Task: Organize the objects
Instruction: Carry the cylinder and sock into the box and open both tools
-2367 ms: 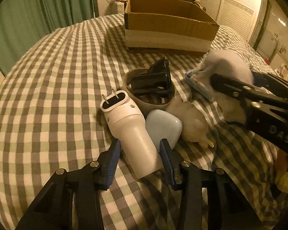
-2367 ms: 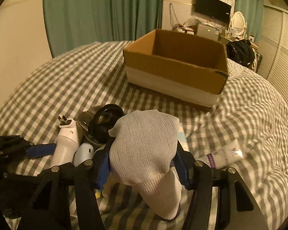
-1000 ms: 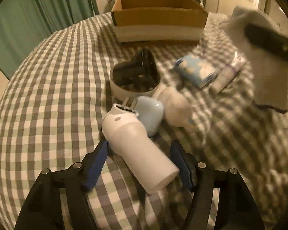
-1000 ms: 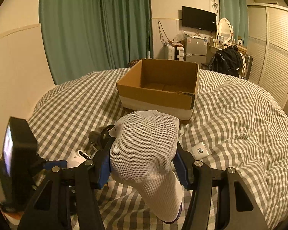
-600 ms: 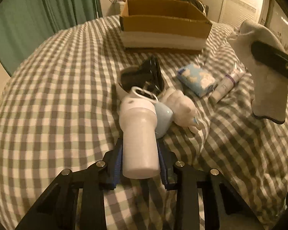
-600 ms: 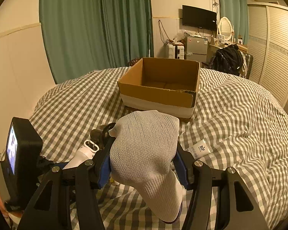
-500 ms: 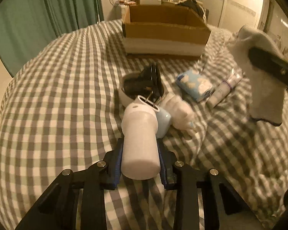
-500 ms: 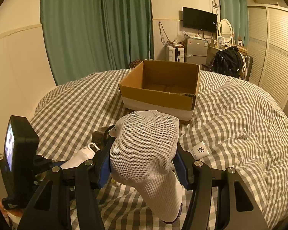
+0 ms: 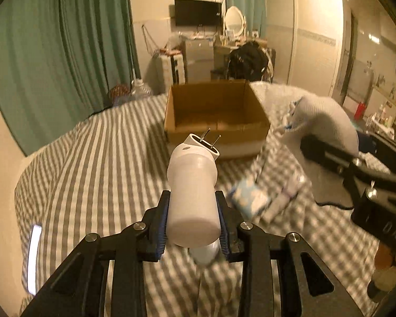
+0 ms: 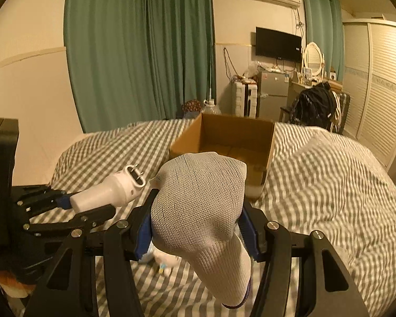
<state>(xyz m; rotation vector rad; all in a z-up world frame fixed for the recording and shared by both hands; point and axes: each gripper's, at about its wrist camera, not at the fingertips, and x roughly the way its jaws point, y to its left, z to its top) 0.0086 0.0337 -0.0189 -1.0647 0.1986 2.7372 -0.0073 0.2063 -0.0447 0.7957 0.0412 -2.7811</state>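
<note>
Left hand-held gripper point(image 9: 192, 220) clamps the white plug-in device point(image 9: 192, 187) aloft, right hand-held gripper point(image 10: 196, 227) pinches a sock point(image 10: 198, 198), both near the far cardboard box point(image 9: 216, 113); smooth plastic might slip, they might collide.

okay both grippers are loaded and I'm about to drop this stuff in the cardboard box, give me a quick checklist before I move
1. Left gripper grip: shut on the white plug-in device, held by its round body, prongs pointing toward the box. Ok.
2. Right gripper grip: shut on the white sock, whose cuff end hangs loose below the fingers. Ok, but it could drag.
3. Cardboard box: open at the top, and the part of its floor that shows is bare. Ok.
4. Both loads clear of the checkered bedspread: ok.
5. Space between the two grippers: they sit side by side, apart. Ok.
6. Items left on the bed: blurred. Cannot tell.
</note>
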